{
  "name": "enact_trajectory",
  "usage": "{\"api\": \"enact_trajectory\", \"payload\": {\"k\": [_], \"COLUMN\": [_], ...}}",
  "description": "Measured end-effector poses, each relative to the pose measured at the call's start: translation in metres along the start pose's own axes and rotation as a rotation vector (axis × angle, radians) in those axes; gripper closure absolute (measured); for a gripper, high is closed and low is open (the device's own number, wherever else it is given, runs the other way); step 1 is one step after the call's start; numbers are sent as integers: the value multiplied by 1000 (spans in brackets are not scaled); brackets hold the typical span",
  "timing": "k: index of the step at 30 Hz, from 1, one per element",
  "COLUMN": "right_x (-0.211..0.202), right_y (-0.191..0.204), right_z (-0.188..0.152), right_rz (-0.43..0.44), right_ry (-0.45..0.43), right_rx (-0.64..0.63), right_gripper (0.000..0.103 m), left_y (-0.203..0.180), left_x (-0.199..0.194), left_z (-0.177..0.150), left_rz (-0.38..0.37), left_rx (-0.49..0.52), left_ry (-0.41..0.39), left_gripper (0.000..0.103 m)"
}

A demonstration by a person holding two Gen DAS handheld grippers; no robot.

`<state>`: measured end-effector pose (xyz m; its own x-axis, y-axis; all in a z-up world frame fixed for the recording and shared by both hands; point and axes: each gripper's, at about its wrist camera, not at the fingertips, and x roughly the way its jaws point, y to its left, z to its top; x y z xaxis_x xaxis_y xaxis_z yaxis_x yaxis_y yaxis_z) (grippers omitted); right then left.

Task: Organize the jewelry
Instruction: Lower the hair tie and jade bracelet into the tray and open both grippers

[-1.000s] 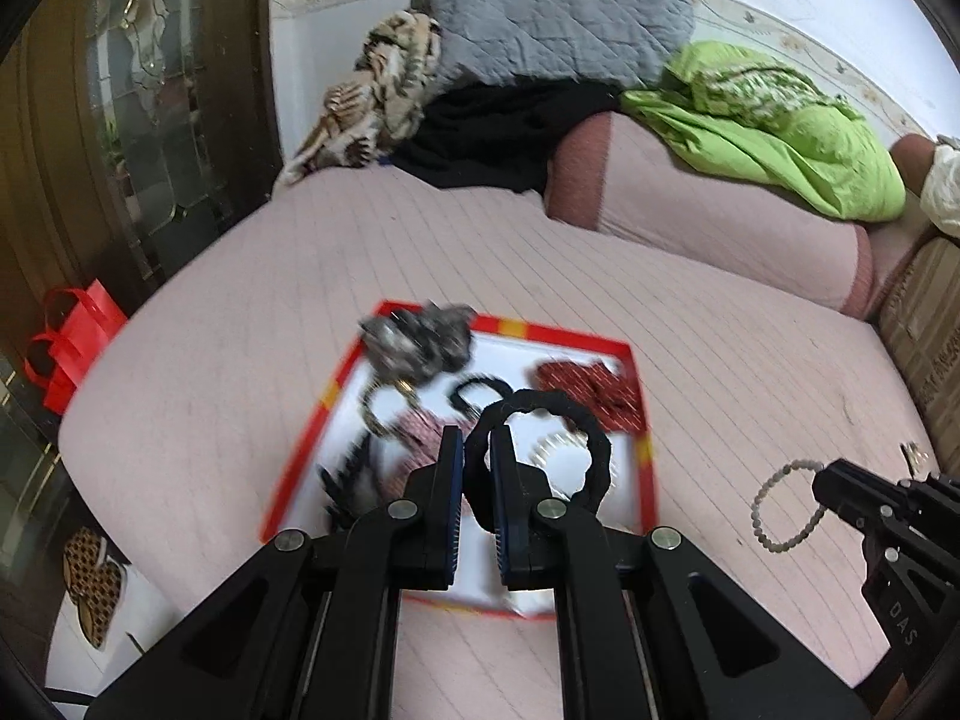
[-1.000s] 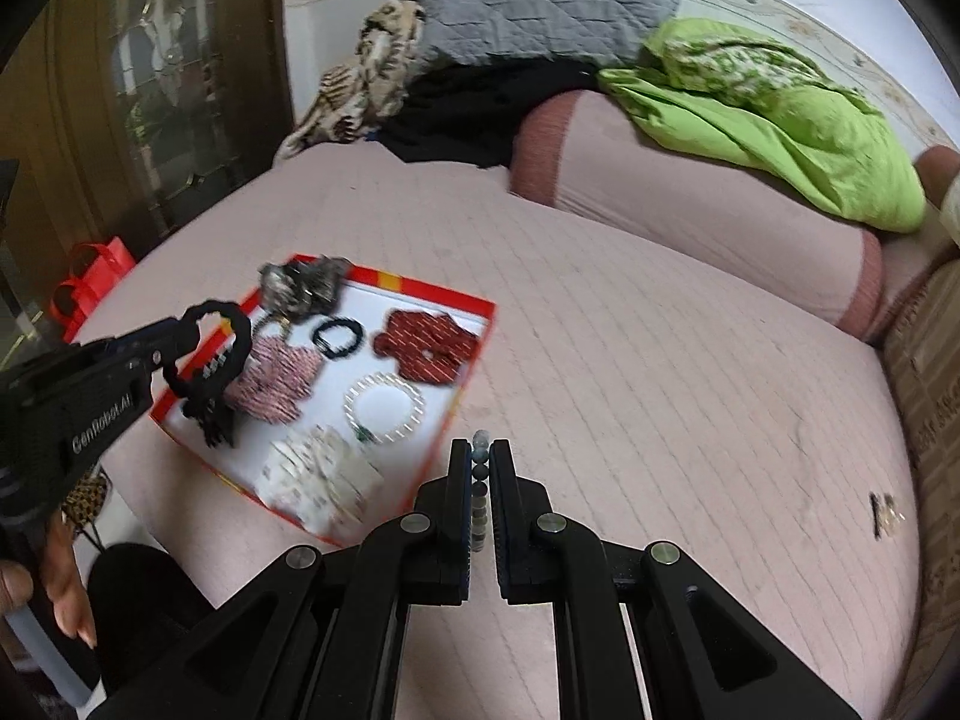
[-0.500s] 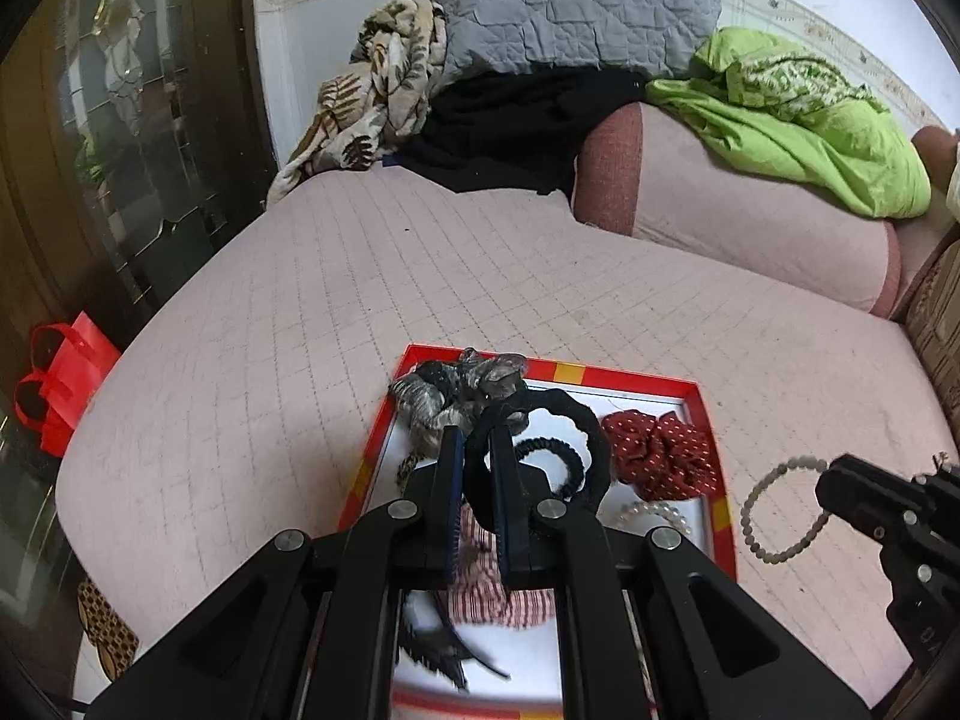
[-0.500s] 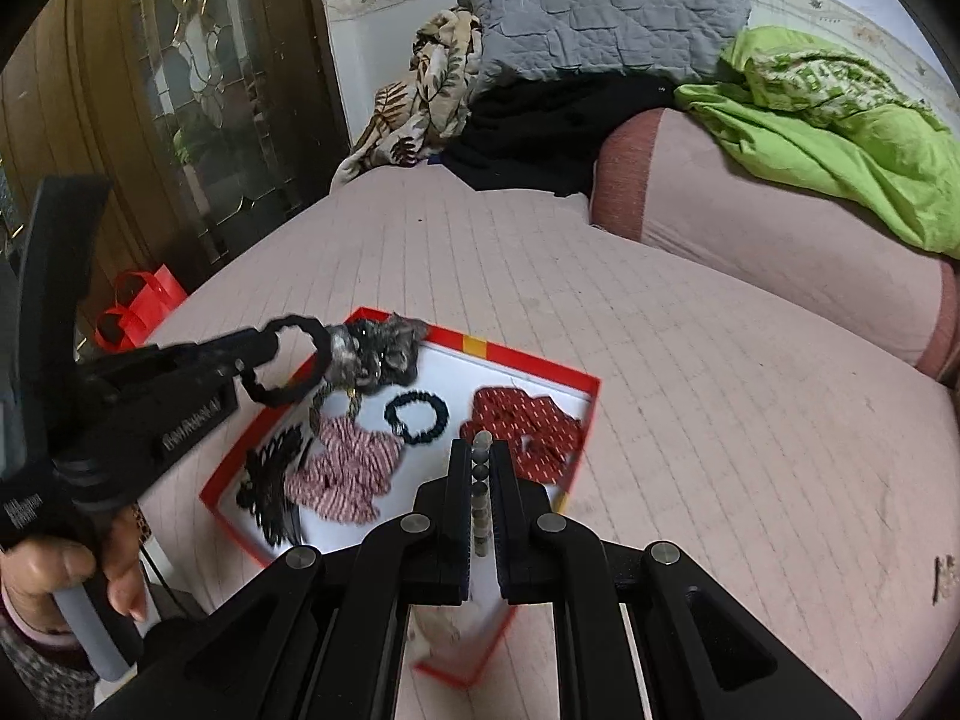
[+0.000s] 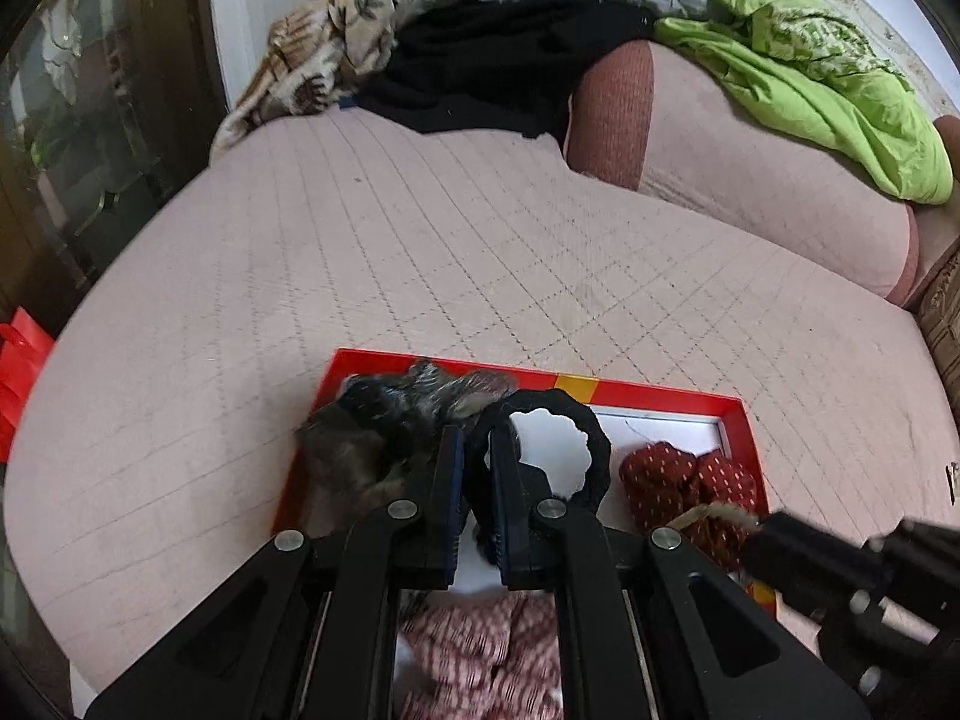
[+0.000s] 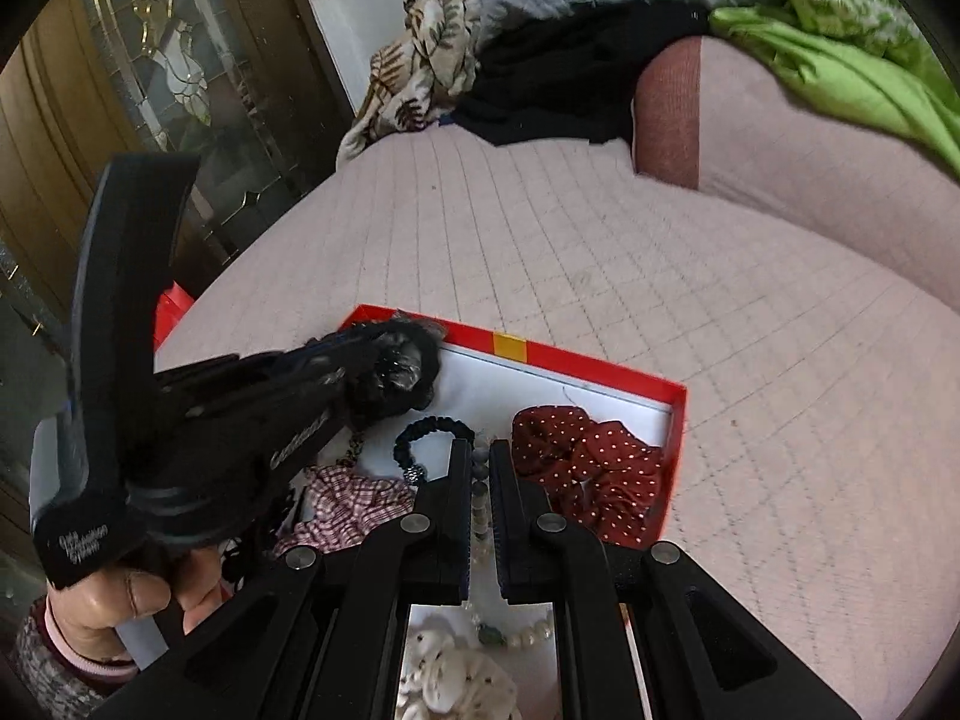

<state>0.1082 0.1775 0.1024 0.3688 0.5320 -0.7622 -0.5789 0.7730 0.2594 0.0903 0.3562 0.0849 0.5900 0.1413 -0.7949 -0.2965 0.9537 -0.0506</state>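
A red-rimmed white tray (image 5: 648, 393) (image 6: 594, 363) lies on the pink bed. My left gripper (image 5: 477, 456) is shut on a black hair tie (image 5: 591, 438) and holds it over the tray's far part. My right gripper (image 6: 480, 462) is shut on a grey bead bracelet (image 6: 480, 501), low over the tray's middle; it shows blurred in the left wrist view (image 5: 750, 531). In the tray lie a dark grey scrunchie (image 5: 384, 420), a red dotted scrunchie (image 6: 588, 462), a checked scrunchie (image 6: 348, 504), a small black hair tie (image 6: 432, 429), a pearl bracelet (image 6: 528, 633) and a white scrunchie (image 6: 456, 678).
The quilted pink bed (image 5: 420, 240) stretches around the tray. A long pink bolster (image 5: 750, 180), green blanket (image 5: 810, 72), black clothes (image 5: 498, 60) and a patterned cloth (image 5: 324, 54) lie at the back. A red bag (image 5: 18, 372) and a glass door (image 6: 150, 90) stand left.
Both grippers have moved in over the tray, still holding their items. The left one went forward to the tray's far part, and the right one came left from the bed to the tray's middle.
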Motion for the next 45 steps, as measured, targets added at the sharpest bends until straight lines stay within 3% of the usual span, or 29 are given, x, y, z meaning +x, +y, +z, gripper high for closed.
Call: {"api": "enact_trajectory", "payload": {"k": [8,16,19,21,22,23,25,27,31,41,45], "right_x": [36,48,48,47,47,46,44,39,26,-19,-38], "right_y": [-10,-14,-12,-11,-11,-11,-10,-8,-4,-6,-10], "right_z": [-2,-9,-10,-10,-10,-10,-10,-10,-12,-24,-35], "right_rz": [15,-5,-10,-12,-8,1,4,4,-2,-4,-29], "right_ry": [55,80,78,76,76,77,73,62,44,7,2], "right_rx": [8,-6,-15,-18,-15,-10,-5,-7,-15,9,20], "right_gripper": [96,95,95,95,93,92,74,66,66,61,58], "left_y": [-7,-7,-7,-7,-6,-6,-4,-1,3,-8,-18], "left_x": [36,40,37,31,28,24,17,9,-10,-73,-100], "left_z": [4,5,4,4,3,3,3,2,0,-22,-34], "left_rz": [12,30,38,36,38,41,41,38,44,91,143], "left_rx": [4,-2,4,1,0,0,-2,-11,-28,-22,-22], "left_ry": [51,39,31,13,4,-7,-17,-26,-55,-158,-213], "left_gripper": [94,93,84,67,64,63,63,61,57,35,27]}}
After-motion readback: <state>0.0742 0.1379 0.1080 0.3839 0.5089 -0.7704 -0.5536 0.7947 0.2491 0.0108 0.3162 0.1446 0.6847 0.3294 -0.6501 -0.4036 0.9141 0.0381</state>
